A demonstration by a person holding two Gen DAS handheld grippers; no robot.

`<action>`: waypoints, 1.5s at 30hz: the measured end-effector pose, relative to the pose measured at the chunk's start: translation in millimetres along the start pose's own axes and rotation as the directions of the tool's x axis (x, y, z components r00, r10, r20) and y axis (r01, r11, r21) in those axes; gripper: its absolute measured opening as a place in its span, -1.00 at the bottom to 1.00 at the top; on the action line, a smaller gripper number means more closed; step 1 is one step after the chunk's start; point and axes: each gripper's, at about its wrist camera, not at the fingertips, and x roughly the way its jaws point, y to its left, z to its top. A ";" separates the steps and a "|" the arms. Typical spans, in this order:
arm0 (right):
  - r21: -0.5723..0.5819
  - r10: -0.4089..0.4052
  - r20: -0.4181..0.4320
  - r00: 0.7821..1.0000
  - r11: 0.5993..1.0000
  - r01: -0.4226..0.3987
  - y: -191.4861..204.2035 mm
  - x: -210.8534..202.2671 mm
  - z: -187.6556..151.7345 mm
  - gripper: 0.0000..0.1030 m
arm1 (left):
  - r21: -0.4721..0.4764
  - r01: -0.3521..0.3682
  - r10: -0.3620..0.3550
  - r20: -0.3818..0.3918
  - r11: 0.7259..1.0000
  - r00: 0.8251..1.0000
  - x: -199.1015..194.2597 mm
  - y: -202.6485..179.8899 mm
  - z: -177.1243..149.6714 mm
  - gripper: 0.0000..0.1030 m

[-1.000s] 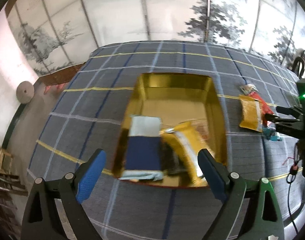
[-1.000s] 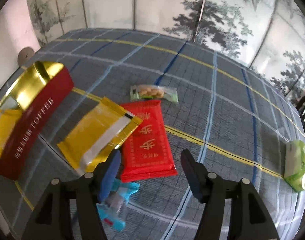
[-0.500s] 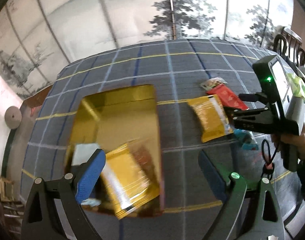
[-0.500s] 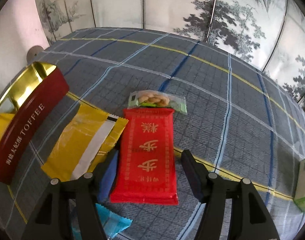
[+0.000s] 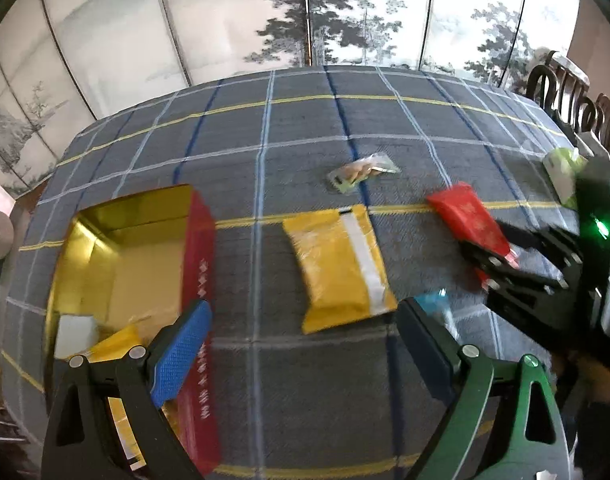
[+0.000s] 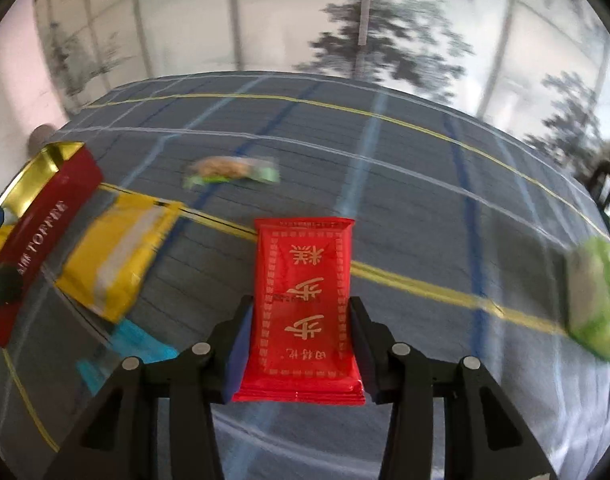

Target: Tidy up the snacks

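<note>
right gripper [image 6: 301, 344] fingers closing on red packet [image 6: 303, 300], edge grip only: may slip or buckle; left gripper [image 5: 301, 344] fingers open, empty, could nudge yellow packet [image 5: 341, 268] off desk [image 5: 305, 128] line to box [image 5: 117, 264]

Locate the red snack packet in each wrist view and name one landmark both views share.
Left wrist: red snack packet at right, its near end between the closing jaws of the right gripper.
Right wrist: red snack packet at bottom centre, in the right gripper.
Shared landmark: yellow packet on the plaid cloth.

Home dining room — chairs [image 5: 567, 92], tablecloth [image 5: 305, 140].
</note>
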 end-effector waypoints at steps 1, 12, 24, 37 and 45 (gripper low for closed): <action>0.026 -0.029 0.001 1.000 0.999 0.029 -8.5 -4.6 -6.7 -0.11 | -0.006 0.001 -0.001 -0.001 1.000 1.000 2.4 -1.2 1.0 0.79; 0.163 -0.128 0.018 0.992 0.979 0.123 -38.5 -21.2 -35.8 -0.10 | -0.026 -0.002 0.001 -0.033 1.000 0.999 34.1 -20.5 14.4 0.79; 0.178 -0.121 0.033 0.992 0.978 0.113 -38.8 -21.4 -39.1 -0.06 | -0.049 -0.010 0.007 -0.066 0.999 0.998 63.1 -22.9 26.1 0.79; 0.178 -0.119 0.033 0.992 0.978 0.112 -38.1 -21.5 -39.4 -0.05 | -0.060 0.040 -0.046 -0.100 0.997 0.994 74.7 -18.0 23.3 0.09; 0.178 -0.120 0.033 0.992 0.978 0.112 -38.0 -21.8 -39.4 -0.05 | -0.016 0.046 -0.047 -0.090 0.999 0.995 68.5 -19.8 13.7 0.06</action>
